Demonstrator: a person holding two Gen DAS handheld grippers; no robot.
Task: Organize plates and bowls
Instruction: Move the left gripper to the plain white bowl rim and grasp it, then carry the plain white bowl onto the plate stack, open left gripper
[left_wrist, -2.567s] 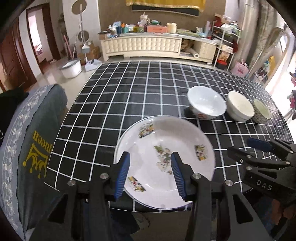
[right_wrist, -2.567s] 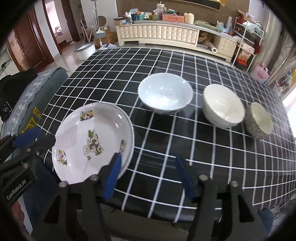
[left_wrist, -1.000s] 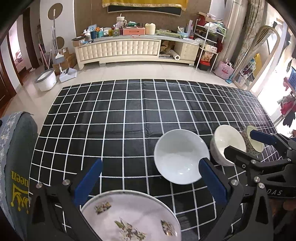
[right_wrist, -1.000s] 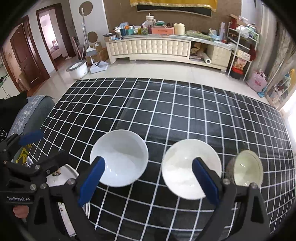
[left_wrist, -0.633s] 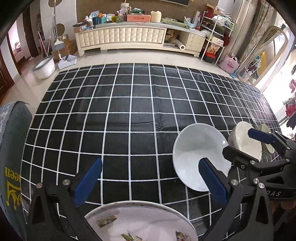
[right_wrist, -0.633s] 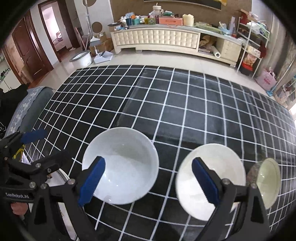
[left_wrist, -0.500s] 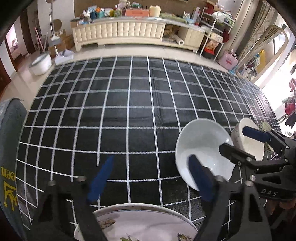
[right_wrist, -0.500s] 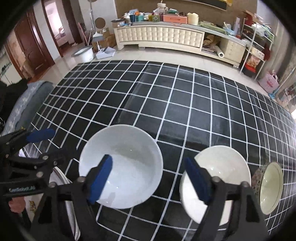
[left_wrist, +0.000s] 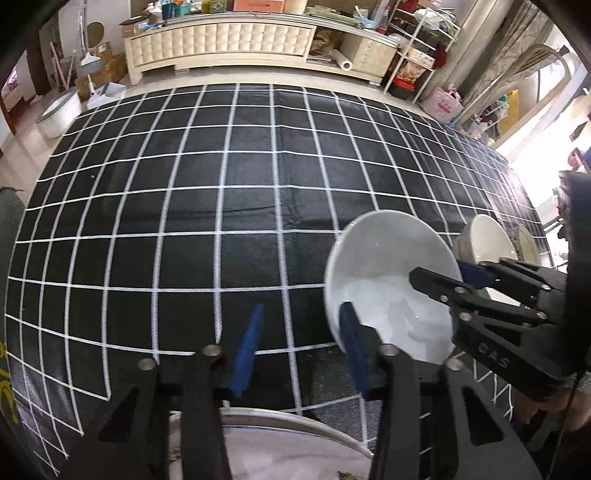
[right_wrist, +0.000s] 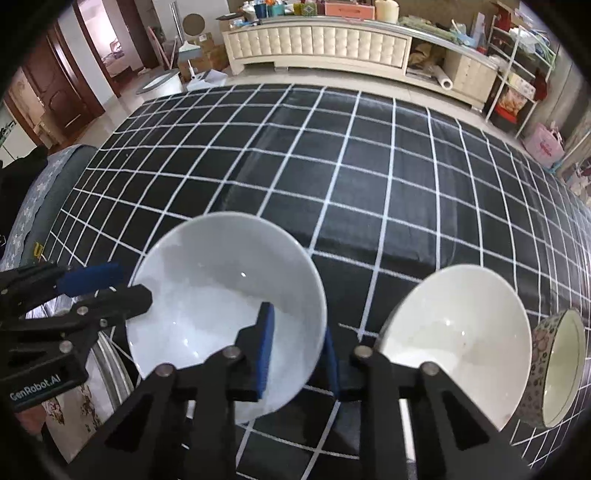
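A large white bowl (right_wrist: 221, 295) sits tilted on the black checked tablecloth (right_wrist: 369, 177). My right gripper (right_wrist: 297, 354) is shut on its near rim, one pad inside and one outside. From the left wrist view the same white bowl (left_wrist: 384, 273) leans toward the camera, with the right gripper (left_wrist: 448, 273) on its right edge. My left gripper (left_wrist: 301, 347) is open and narrowed with nothing between its pads; its right pad (left_wrist: 354, 350) is beside the bowl's left rim. A flowered plate (left_wrist: 277, 446) lies under it at the table's front edge.
A cream bowl (right_wrist: 454, 332) and a small patterned bowl (right_wrist: 561, 369) stand in a row to the right of the white one. A grey cushioned seat (right_wrist: 44, 192) is at the table's left. A long cream cabinet (right_wrist: 317, 40) is across the floor beyond.
Both grippers moved forward from the plate to the white bowl. The right gripper went from wide open to shut on the bowl's rim, tilting it. The left gripper's gap narrowed.
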